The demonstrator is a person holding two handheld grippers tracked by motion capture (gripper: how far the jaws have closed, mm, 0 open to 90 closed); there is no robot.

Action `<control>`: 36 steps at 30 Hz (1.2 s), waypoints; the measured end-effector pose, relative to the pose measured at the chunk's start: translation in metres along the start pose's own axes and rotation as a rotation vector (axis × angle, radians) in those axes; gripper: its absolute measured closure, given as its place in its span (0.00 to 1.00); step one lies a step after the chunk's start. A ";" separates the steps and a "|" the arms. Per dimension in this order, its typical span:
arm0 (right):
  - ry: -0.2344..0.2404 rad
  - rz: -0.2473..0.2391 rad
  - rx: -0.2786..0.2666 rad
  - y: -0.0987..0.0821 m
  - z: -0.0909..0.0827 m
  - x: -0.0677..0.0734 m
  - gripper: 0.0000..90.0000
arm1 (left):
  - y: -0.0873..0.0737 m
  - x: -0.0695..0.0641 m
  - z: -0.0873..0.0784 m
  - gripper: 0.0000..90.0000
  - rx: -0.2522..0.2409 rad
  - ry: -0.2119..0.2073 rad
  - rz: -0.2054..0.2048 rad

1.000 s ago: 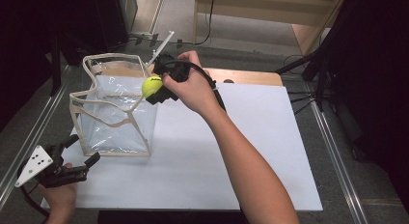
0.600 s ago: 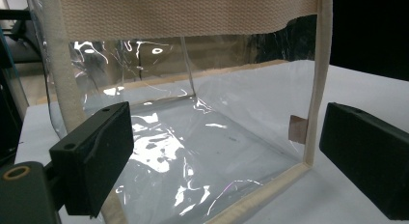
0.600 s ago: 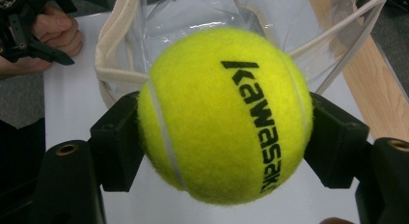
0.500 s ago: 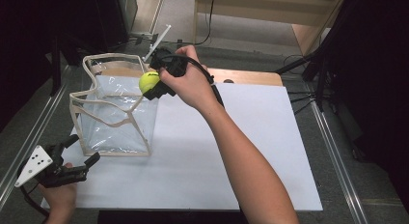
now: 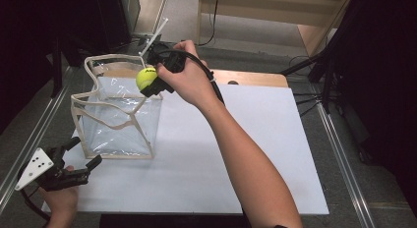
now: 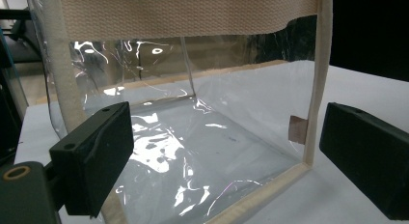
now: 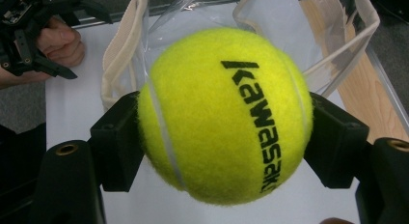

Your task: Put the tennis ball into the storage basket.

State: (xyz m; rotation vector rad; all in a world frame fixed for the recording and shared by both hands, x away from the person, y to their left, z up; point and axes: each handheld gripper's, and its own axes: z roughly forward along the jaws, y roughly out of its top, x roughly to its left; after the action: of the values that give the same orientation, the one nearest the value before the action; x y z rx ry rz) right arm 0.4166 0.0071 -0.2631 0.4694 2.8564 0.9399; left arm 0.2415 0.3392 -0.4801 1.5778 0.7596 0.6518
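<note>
High view: a clear bag (image 5: 118,121) with cream webbing trim and handles stands open-topped on the left part of a white board (image 5: 236,154) that covers the table. The right gripper (image 5: 150,83), held in the person's right hand (image 5: 189,80), hangs above the bag's near-right top edge with a yellow ball (image 5: 146,78) clamped between its jaws. The hand and the gripper body hide most of the jaws here, and the ball's far side is covered. The left gripper (image 5: 81,156) lies low at the board's front-left corner, just beside the bag's front-left base; its hand (image 5: 61,201) is cut off by the bottom edge.

Right gripper view: the ball (image 7: 224,115) sits squarely between both black jaws, each pressed against its felt, with "kawasaki" printed along it. Behind it lie the bag's open mouth and handles (image 7: 337,35), largely blocked by the ball. The other hand and gripper (image 7: 38,35) appear at upper left, partly cropped.

Left gripper view: the jaws stand wide apart, grasping nothing, aimed at the bag (image 6: 202,137) from just outside its wall. The bag's floor shows through glare; its top is cut off. A small tan tag (image 6: 298,129) on the right seam is too blurred to read.
</note>
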 end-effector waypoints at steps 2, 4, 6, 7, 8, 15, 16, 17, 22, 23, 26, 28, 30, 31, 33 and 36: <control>0.002 0.002 0.003 0.003 0.001 0.001 0.26 | 0.000 0.000 0.000 0.06 0.001 0.001 -0.002; 0.000 -0.001 0.005 0.006 0.002 0.002 0.26 | 0.000 0.000 0.000 0.06 -0.001 0.001 -0.003; 0.007 -0.004 0.001 0.008 0.004 0.002 0.26 | 0.000 0.000 0.000 0.06 -0.001 0.001 -0.003; 0.007 -0.008 0.002 0.010 0.005 0.003 0.26 | 0.000 0.000 0.000 0.06 0.000 0.001 -0.003; 0.008 -0.011 0.004 0.011 0.006 0.003 0.26 | 0.000 0.000 0.000 0.06 -0.001 0.001 -0.004; 0.018 -0.016 0.009 0.020 0.012 0.005 0.26 | 0.000 0.000 0.000 0.06 -0.002 0.000 -0.004; 0.019 -0.023 0.011 0.021 0.013 0.005 0.26 | 0.000 0.000 0.000 0.06 -0.001 0.000 -0.004; 0.020 -0.026 0.010 0.022 0.014 0.005 0.26 | 0.000 0.000 0.000 0.06 -0.001 0.000 -0.005; 0.027 -0.030 0.013 0.027 0.020 0.008 0.26 | 0.000 0.000 -0.001 0.06 -0.001 -0.001 -0.004; 0.025 -0.034 0.015 0.028 0.022 0.008 0.26 | 0.000 0.000 0.000 0.06 -0.005 -0.001 -0.008; 0.031 -0.036 0.021 0.029 0.026 0.008 0.26 | 0.000 0.000 -0.001 0.06 -0.003 -0.001 -0.006; 0.032 -0.040 0.022 0.030 0.029 0.009 0.26 | 0.000 0.000 0.000 0.06 -0.004 -0.002 -0.007; 0.034 -0.041 0.027 0.031 0.033 0.009 0.26 | 0.000 0.000 0.000 0.06 -0.005 -0.002 -0.008; 0.034 -0.039 0.034 0.031 0.034 0.009 0.26 | 0.000 0.000 0.000 0.06 -0.005 -0.001 -0.008; 0.036 -0.042 0.039 0.032 0.037 0.010 0.26 | 0.000 0.000 -0.001 0.06 -0.004 -0.002 -0.007; 0.041 -0.043 0.047 0.033 0.042 0.010 0.26 | 0.000 0.000 -0.001 0.06 -0.004 -0.002 -0.006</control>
State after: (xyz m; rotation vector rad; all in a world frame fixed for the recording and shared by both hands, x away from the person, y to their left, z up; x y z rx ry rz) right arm 0.4232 0.0592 -0.2775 0.3954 2.9186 0.8869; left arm 0.2413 0.3397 -0.4800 1.5716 0.7611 0.6466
